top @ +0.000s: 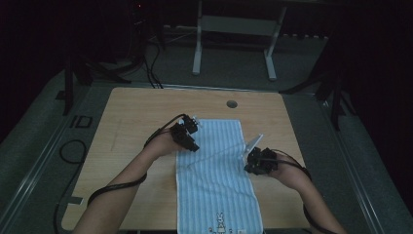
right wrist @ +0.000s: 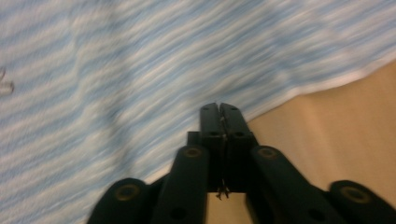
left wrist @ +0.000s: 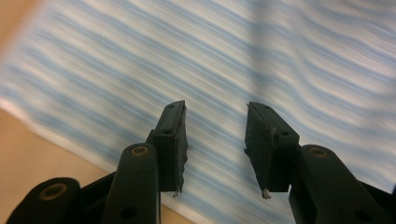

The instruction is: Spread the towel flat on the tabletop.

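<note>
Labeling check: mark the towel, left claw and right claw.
towel (top: 214, 170), high view, striped middle.
left claw (left wrist: 215, 133), left gripper view, midway between its open tips.
right claw (right wrist: 219, 108), right gripper view, where the shut tips meet.

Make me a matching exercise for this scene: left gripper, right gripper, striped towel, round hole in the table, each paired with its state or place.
Things:
1. left gripper
2. right gripper
3. striped towel
4. round hole

States or places:
A. jaws pressed together
B. near the table's far edge
C. jaws apart, nothing between them
D. spread flat, reaching the near edge

Pairs: 1-C, 2-A, 3-D, 4-B
</note>
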The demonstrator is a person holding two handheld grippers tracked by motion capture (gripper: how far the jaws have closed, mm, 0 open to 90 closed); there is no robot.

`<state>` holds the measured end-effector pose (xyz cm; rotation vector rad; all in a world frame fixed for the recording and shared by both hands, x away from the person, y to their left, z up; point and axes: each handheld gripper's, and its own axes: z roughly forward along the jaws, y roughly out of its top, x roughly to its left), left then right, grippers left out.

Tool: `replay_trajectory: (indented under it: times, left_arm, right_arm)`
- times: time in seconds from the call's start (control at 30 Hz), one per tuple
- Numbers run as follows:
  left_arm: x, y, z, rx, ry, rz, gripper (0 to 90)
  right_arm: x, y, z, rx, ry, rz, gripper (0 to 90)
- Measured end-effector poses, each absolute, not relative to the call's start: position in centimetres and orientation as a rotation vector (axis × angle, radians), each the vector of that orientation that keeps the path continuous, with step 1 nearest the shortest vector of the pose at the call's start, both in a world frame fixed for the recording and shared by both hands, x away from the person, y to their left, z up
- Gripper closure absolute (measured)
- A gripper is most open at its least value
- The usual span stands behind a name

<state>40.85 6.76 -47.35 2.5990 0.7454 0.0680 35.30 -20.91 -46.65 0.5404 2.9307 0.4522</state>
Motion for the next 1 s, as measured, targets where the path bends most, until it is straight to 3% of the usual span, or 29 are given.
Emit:
replay_trajectory:
  times: [0.17,0.4,1.0]
  left_arm:
    - [39.3,7.1,-48.8,2.635,0.725,0.042,58.6]
    - [42.0,7.6,-52.3,2.671,0.816,0.035,58.6]
    - [47.2,8.2,-52.5,2.601,0.925,0.12,58.0]
  right_arm:
    - [36.5,-20.0,-46.7,0.54,2.937,0.435,89.5]
    - [37.9,-18.4,-50.4,0.568,2.997,0.314,88.3]
    - [40.1,-18.7,-51.7,0.647,3.013,0.335,85.5]
